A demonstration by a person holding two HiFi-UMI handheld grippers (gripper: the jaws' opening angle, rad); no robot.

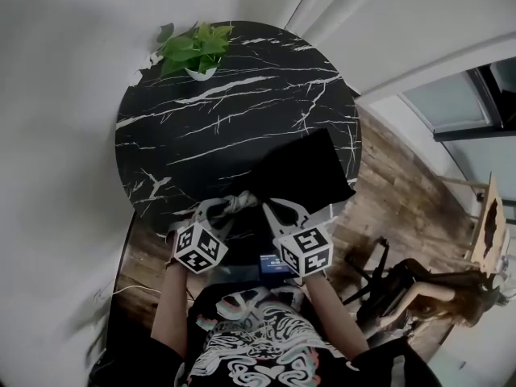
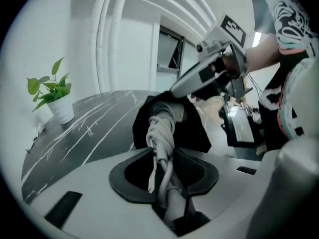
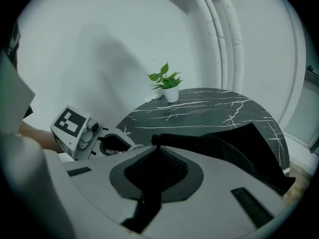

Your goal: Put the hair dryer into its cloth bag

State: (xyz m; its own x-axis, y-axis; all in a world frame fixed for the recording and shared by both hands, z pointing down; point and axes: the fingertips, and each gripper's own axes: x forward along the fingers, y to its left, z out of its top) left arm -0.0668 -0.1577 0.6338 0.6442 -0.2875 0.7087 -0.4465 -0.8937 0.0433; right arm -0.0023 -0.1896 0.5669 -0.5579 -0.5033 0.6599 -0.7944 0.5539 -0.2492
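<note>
The counter (image 1: 242,103) has a smooth, glossy black stone-look top veined in white. The cloth bag (image 1: 310,172) is matt black fabric, soft and creased. The hair dryer's cord (image 2: 162,128) is pale, smooth and rubbery. The left hand-held gripper (image 2: 162,156) and right hand-held gripper (image 3: 158,151) have smooth grey plastic shells with dark, finely textured pads (image 3: 172,168). The floor (image 1: 403,192) is brown wood planking. The plant pot (image 2: 62,111) looks glazed white.

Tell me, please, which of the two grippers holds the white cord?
The left gripper: its jaws clamp the white cord, whereas the right gripper pinches the edge of the black cloth bag.
</note>
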